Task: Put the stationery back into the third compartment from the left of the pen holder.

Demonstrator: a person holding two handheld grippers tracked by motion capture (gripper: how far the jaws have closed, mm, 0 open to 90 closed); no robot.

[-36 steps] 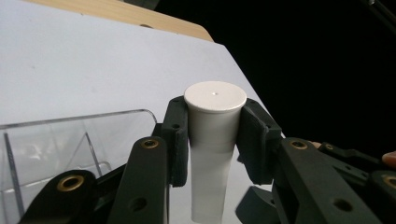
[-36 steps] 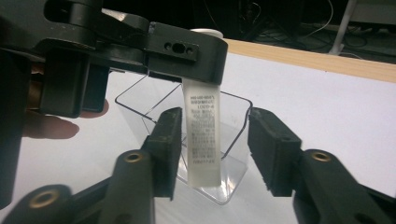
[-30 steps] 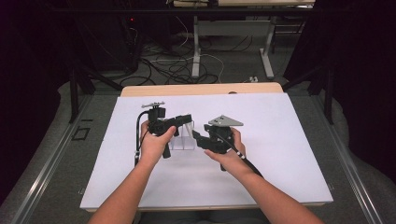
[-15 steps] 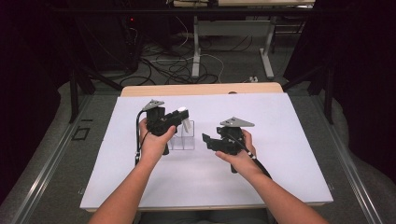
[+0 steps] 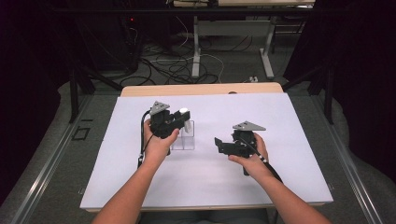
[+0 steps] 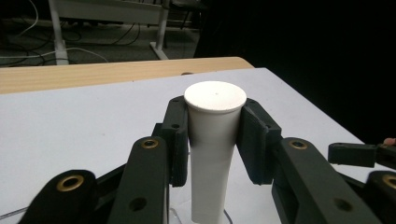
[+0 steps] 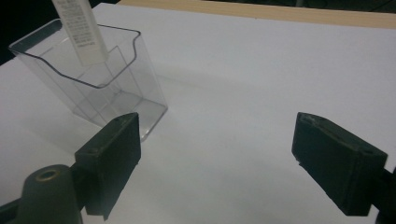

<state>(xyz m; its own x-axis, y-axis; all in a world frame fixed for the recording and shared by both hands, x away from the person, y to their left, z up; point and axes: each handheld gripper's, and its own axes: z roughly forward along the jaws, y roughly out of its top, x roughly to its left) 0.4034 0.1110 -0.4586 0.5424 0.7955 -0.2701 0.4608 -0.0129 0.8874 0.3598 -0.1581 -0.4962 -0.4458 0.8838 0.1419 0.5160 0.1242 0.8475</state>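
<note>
A white sheet point(image 5: 205, 177) covers almost the whole top of the table point(image 5: 201, 88), whose bare pale wood shows as a narrow band along the far edge, at twelve o'clock. Taking the middle of the sheet as the clock's centre, a clear plastic holder point(image 5: 186, 138) stands directly on the white surface a little toward ten o'clock, its base flat on the sheet. In the right gripper view the holder point(image 7: 105, 88) shows thin see-through walls, an inner divider and a stepped rim, and casts a faint shadow on the sheet point(image 7: 252, 79) toward its three o'clock side.
</note>
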